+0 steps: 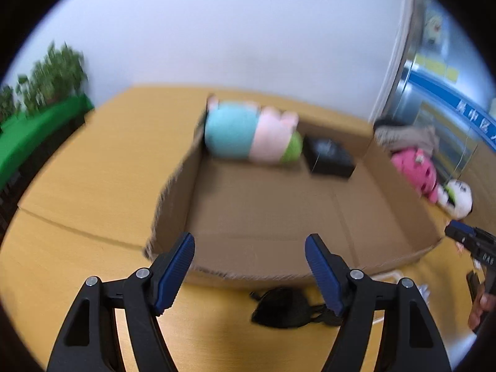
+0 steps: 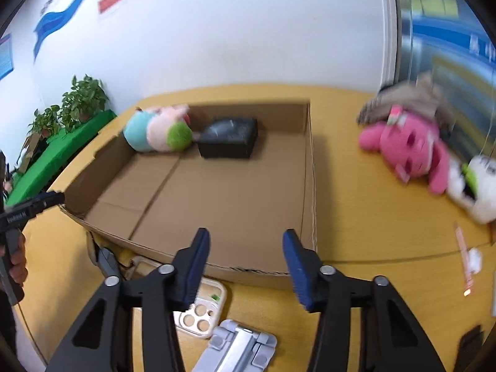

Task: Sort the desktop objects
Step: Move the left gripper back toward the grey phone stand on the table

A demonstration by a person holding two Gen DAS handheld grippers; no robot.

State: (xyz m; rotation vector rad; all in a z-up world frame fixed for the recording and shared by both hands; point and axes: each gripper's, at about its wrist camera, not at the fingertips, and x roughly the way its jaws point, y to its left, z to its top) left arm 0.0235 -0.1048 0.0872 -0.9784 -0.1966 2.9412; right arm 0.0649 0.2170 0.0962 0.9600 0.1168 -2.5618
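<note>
Right wrist view: the right tool (image 2: 245,260), half open and holding nothing, hangs over the near rim of the box (image 2: 311,167), centre frame. A phone case (image 2: 201,310) and grey stand (image 2: 238,352) lie on the tabletop (image 2: 356,201) just below its tips, nearest this hand. Left wrist view: the left tool (image 1: 249,266), wide and empty, faces a black pouch (image 1: 279,307) at lower centre.
</note>
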